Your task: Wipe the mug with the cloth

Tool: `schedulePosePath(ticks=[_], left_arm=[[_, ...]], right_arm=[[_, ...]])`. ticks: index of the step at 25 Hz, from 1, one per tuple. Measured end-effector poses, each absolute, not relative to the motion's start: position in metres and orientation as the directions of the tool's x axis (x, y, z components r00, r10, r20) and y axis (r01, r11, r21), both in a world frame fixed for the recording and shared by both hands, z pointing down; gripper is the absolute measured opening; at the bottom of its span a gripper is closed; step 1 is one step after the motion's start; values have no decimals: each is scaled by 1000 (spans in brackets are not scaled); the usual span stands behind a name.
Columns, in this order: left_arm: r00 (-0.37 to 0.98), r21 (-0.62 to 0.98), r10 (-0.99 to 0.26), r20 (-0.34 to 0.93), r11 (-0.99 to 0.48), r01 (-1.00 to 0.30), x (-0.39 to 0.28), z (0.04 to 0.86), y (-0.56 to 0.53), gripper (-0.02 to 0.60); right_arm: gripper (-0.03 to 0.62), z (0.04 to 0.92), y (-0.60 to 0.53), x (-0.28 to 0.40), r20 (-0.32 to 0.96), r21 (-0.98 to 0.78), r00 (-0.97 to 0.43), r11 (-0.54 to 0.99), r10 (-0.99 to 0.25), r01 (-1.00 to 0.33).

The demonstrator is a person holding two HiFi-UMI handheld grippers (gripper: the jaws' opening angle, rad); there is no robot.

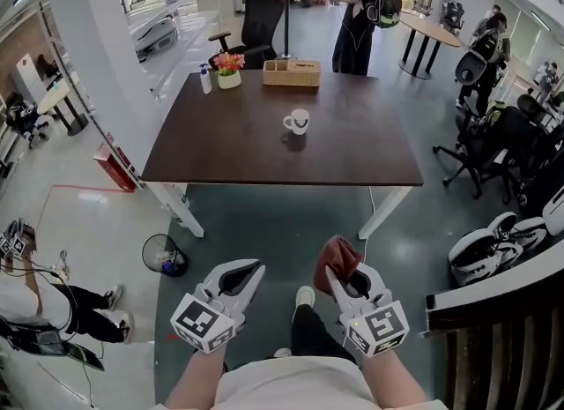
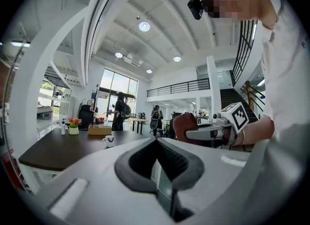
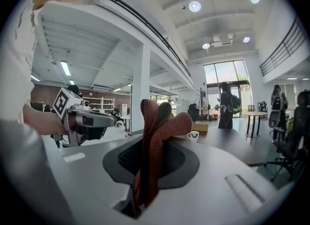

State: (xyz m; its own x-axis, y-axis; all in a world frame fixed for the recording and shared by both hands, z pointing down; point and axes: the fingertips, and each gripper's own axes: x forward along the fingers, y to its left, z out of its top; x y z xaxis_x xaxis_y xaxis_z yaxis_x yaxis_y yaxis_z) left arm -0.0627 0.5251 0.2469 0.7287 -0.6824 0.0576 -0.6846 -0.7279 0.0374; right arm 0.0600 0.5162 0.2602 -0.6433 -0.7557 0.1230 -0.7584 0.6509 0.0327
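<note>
Mug (image 1: 297, 122) white, upright, mid-counter (image 1: 220, 148) | I can't read wooden box (image 1: 292, 74) contents | right tongs (image 1: 348, 276) clamped on reddish cloth (image 1: 338, 255) | left tongs (image 1: 249, 272) together, empty

Left tongs (image 1: 252, 269) pressed together, right tongs (image 1: 345, 273) clamping the cloth (image 1: 337, 251), both held low.

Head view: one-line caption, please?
Right gripper holds the red cloth, left gripper empty; white mug sits on the table.
</note>
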Motion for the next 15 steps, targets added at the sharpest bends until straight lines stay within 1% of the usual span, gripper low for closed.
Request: schedulePosePath(ticks=[6,15], left_arm=[[724,40,-686,76,-723,-689,-62,258,430,0],[715,44,-693,94,-714,-699,-42,255,267,0]], right_arm=[[81,275,418,59,132,2,-665,671,-735,-741],[81,269,251,79,131,-14,-714,719,-688,-695]])
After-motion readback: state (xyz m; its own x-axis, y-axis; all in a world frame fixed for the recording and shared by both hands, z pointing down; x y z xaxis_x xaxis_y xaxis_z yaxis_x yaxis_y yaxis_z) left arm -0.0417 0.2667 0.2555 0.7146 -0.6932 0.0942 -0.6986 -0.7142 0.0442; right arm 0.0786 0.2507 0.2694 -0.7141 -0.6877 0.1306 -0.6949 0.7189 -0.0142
